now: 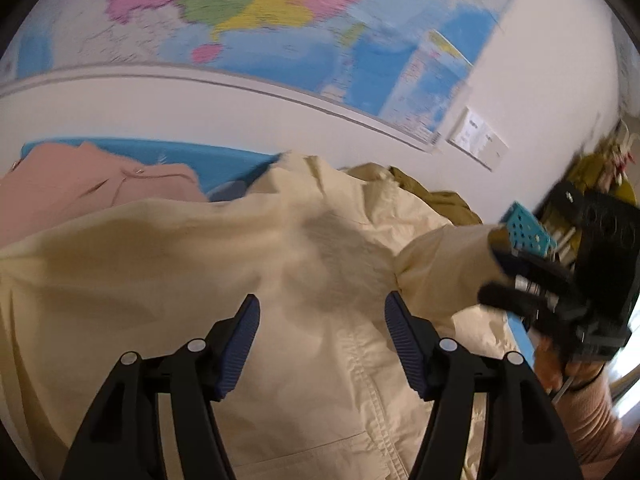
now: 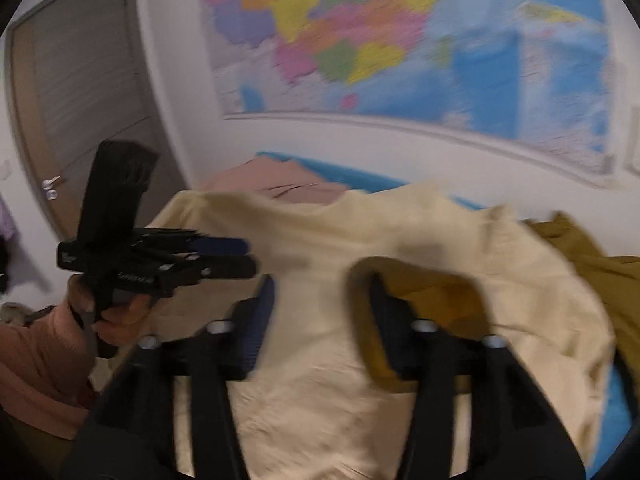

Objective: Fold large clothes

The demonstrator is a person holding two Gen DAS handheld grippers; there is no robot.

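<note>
Now | left gripper hovering spread above cream jacket | right gripper spread, pinching nothing | jacket hem nearing blue surface edge

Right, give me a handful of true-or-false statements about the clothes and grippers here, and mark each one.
1. The cream jacket lies spread under both grippers. True.
2. The left gripper is clamped on a sleeve. False: its jaws stand apart with nothing between them.
3. A pink garment lies beyond the cream jacket. True.
4. The wall behind is bare. False: a coloured map hangs there.
5. The mustard garment lies to the left of the jacket. False: right.
</note>
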